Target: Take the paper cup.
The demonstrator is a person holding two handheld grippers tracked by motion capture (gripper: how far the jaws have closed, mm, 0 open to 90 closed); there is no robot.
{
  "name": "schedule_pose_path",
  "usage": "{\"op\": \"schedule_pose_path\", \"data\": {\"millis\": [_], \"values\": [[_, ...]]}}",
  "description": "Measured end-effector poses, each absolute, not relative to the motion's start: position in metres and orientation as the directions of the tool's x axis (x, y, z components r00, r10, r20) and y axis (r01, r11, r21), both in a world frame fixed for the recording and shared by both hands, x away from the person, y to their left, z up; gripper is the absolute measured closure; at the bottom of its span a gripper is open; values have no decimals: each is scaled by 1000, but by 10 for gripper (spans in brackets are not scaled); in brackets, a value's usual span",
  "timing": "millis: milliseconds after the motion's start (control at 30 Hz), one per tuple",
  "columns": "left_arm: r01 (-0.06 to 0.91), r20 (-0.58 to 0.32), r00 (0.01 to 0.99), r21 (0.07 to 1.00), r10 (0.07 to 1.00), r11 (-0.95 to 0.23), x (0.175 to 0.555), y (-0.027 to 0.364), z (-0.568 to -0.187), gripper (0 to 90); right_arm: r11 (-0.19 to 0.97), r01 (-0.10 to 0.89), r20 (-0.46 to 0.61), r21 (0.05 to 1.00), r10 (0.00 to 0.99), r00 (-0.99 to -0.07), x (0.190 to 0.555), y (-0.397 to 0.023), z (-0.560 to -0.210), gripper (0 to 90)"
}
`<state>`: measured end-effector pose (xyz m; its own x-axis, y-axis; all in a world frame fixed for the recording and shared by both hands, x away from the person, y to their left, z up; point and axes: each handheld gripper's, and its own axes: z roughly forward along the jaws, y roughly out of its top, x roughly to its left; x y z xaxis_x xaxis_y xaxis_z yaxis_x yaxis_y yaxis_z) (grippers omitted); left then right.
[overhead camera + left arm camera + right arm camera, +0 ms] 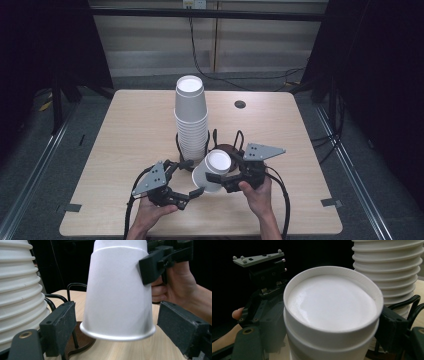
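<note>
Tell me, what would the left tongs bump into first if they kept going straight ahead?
Probably the upside-down white cup held by the right tongs. It hangs right between the open left tongs, though depth is hard to judge.

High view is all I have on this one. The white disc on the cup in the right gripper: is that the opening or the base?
Observer: The base. In the right gripper view the cup is closed on top, with a recessed bottom inside a raised edge.
Operator: Has the left gripper closed on it too?
Observer: No. In the left gripper view the left gripper is open, with one jaw on each side of the cup's rim and a gap at both.
Operator: Where does the right one grip?
Observer: On the side wall, near the base end. The right gripper is shut on the cup.
</note>
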<state>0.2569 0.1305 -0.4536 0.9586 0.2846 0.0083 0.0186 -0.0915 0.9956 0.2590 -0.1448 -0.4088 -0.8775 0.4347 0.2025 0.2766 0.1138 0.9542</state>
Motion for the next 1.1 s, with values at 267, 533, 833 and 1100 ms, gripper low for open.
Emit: {"op": "schedule_pose_path", "data": {"millis": [267,533,833,1100], "values": [[26,2,963,995,270,-100,259,123,-459,152,115,280,210,953,417,-885,259,-139,-411,222],[24,5,964,994,266,-103,261,116,-460,118,117,282,214,952,402,-890,260,-135,-412,223],[26,5,964,993,265,-113,262,110,-463,107,123,286,220,950,386,-896,261,-128,-414,222],[26,9,965,991,263,-129,263,110,-462,143,127,281,213,951,388,-897,261,-127,-414,212]]}}
